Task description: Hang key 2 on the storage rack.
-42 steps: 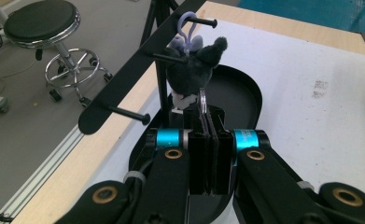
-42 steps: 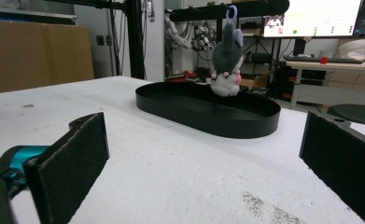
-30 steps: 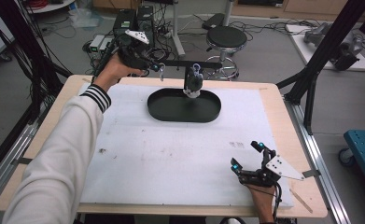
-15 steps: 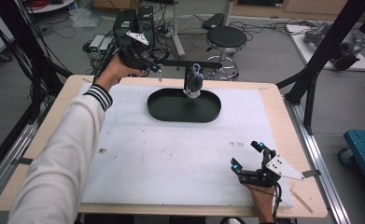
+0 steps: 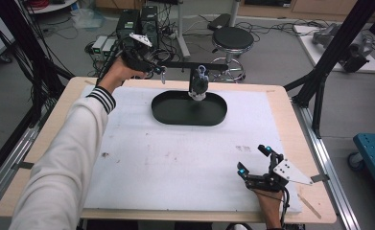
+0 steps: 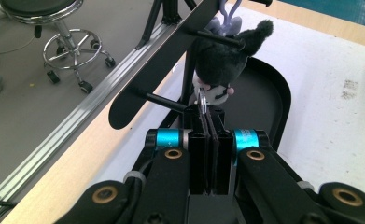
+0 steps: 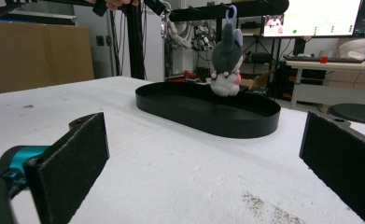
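Nothing has moved since before: upper centre, the left gripper (image 5: 162, 74) pinches a small ring (image 6: 202, 98) beside the hanging plush (image 5: 198, 85), while the right gripper (image 5: 255, 160) rests spread at lower right.

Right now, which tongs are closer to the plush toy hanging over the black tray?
Left. The left tongs are up at the rack's bar, beside the plush toy, jaws shut on a small metal ring. The right tongs rest open at the table's near edge, well short of the black tray.
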Demonstrator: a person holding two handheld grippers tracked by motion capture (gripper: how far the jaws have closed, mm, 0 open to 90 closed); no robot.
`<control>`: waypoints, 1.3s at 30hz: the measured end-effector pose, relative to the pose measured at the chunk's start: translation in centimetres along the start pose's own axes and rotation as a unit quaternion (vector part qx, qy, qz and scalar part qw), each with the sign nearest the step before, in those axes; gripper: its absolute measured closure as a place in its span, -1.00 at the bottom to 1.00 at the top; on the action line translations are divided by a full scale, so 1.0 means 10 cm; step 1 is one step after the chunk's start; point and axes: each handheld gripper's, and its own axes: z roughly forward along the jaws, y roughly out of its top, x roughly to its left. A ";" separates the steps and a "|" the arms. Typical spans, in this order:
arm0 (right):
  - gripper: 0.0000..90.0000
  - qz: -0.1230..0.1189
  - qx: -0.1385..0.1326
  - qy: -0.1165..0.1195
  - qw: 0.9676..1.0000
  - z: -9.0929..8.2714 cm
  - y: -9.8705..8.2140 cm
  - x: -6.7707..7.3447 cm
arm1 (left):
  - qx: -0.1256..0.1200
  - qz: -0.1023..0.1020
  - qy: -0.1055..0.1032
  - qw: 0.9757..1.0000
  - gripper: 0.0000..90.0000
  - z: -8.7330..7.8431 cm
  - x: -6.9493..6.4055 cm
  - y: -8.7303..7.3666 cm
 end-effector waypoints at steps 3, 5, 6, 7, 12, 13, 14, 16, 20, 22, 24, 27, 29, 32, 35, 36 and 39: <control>-0.99 0.001 0.000 0.000 1.000 0.00 0.00 0.00 | -0.002 0.001 0.001 1.000 0.96 0.00 0.00 0.00; -0.99 0.001 0.000 0.000 1.000 0.00 0.00 0.00 | 0.000 0.003 0.001 1.000 0.96 0.01 -0.01 0.01; -0.99 0.001 0.000 0.000 1.000 0.00 0.00 0.00 | 0.000 0.002 0.001 1.000 0.96 0.01 -0.01 0.01; -0.99 0.000 0.000 0.000 1.000 0.00 0.00 0.00 | 0.000 0.003 0.001 1.000 0.96 0.01 -0.01 0.01; -0.99 0.000 0.000 0.000 1.000 0.00 0.00 0.00 | -0.001 0.004 -0.001 1.000 0.96 0.00 -0.02 0.01; -0.99 0.000 0.000 0.001 1.000 0.00 0.00 0.00 | 0.001 0.006 -0.001 1.000 0.96 -0.01 -0.02 0.01; -0.99 0.001 0.001 0.001 1.000 0.00 0.00 0.00 | 0.000 0.003 0.000 1.000 0.96 -0.01 -0.03 0.01; -0.99 0.002 0.000 0.001 1.000 0.00 0.00 0.00 | 0.001 0.005 0.001 1.000 0.96 -0.01 -0.03 0.02; -0.99 0.002 0.000 0.001 1.000 0.00 0.00 0.00 | -0.002 0.003 -0.003 1.000 0.96 -0.01 -0.04 0.02; -0.99 0.001 0.000 0.001 1.000 0.00 0.00 0.00 | -0.001 0.004 -0.002 1.000 0.96 -0.01 -0.04 0.02; -0.99 0.002 0.000 0.001 1.000 0.00 0.00 0.00 | -0.001 0.005 -0.001 1.000 0.96 -0.01 -0.04 0.02; -0.99 0.003 0.000 0.001 1.000 0.00 0.00 0.00 | -0.001 0.004 -0.001 1.000 0.96 -0.02 -0.04 0.02; -0.99 0.002 0.000 0.001 1.000 0.00 0.00 0.00 | 0.000 0.003 -0.002 1.000 0.96 -0.02 -0.03 0.01; -0.99 0.002 0.000 0.001 1.000 0.00 0.00 0.00 | 0.000 0.001 0.003 1.000 0.96 -0.02 -0.01 0.00; -0.99 0.003 0.000 0.001 1.000 0.00 0.00 0.00 | -0.003 -0.003 0.007 1.000 0.96 -0.03 0.02 -0.01; -0.99 0.003 0.000 0.001 1.000 0.00 0.00 0.00 | -0.004 -0.003 0.009 1.000 0.96 -0.04 0.02 -0.01; -0.99 0.003 0.000 0.001 1.000 0.00 0.00 0.00 | -0.005 -0.004 0.011 1.000 0.96 -0.03 0.03 -0.01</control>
